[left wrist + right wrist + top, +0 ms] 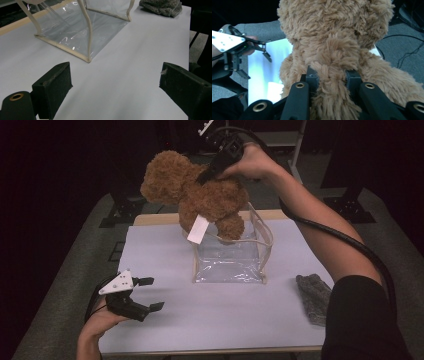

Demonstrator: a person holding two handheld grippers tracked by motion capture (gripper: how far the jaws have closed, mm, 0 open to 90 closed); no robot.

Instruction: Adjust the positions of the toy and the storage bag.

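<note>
A brown teddy bear (200,195) hangs in the air above the far half of the table (225,315), pinched by the right gripper (212,170), which comes down on it from above and behind. In the right gripper view the two black jaws are clamped on a tuft of the bear's fur (332,82), with plush bulging out on both sides of the pads. The bear tilts, its head toward the left of the high view and its legs dangling down over the open top of a clear plastic bag (232,255) with cream-coloured piping along its edges. One foot sits right at the bag's rim; from here I cannot tell whether it touches. A white tag (197,230) hangs off the bear's underside, in front of the bag's left wall. The bag stands upright on the white tabletop, and in the left gripper view (82,32) I see nothing inside it, only glare on its clear walls. The left gripper (145,295) rests low near the front left corner of the table, well apart from the bag, its jaws spread wide with nothing between them; in its own view only bare white surface lies between the two pads (55,87). A grey, nubbly cloth (314,297) lies crumpled on the right side of the table, beside the person's right forearm (320,230), and a thick black cable (350,242) trails along that arm.
</note>
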